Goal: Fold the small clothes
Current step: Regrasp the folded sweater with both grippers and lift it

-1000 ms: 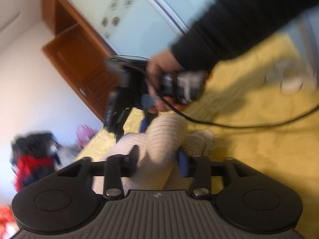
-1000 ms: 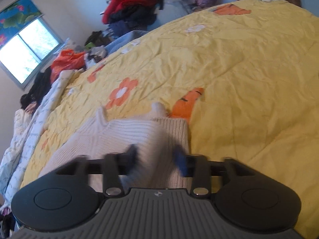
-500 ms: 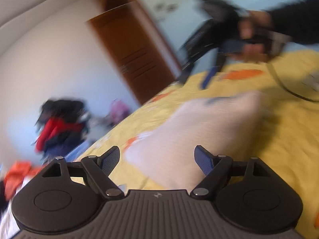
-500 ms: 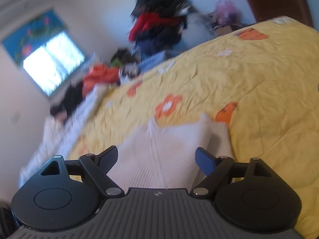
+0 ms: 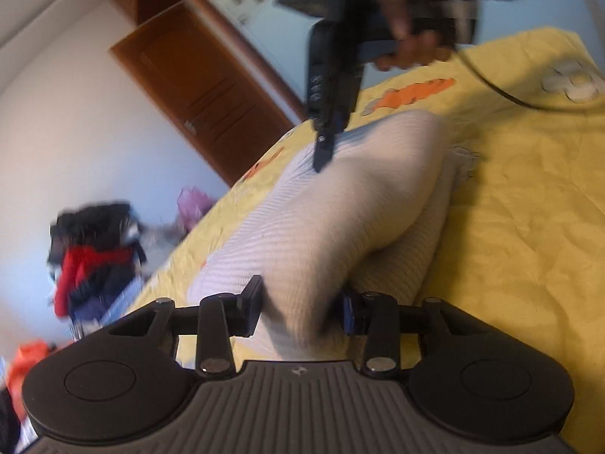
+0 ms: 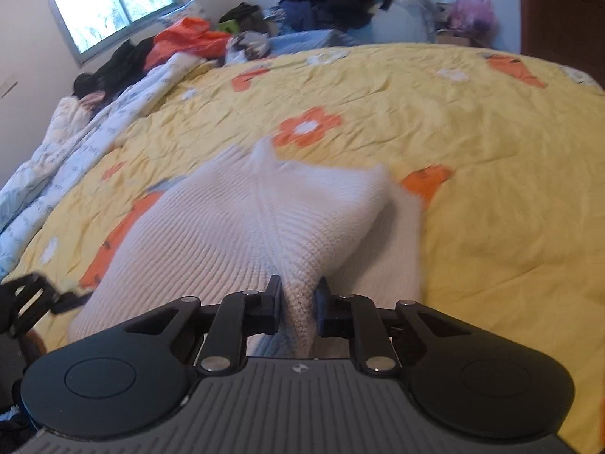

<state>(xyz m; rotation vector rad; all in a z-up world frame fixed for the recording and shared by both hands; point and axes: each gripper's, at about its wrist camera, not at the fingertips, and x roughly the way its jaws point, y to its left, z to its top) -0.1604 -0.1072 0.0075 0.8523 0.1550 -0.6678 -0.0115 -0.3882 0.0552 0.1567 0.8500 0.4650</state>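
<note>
Both claws have just been closing after standing spread half a second ago: the right claw [image 6: 298, 304] now pinches a bunched ridge of the cream ribbed knit garment [image 6: 242, 227], and the left claw [image 5: 302, 308] clamps a thicker fold of it. The garment lies mid-frame on the yellow flower-print bedspread [image 6: 472, 143], one edge lifted off the layer beneath. With both corners regripped, the next fold can likely begin
</note>
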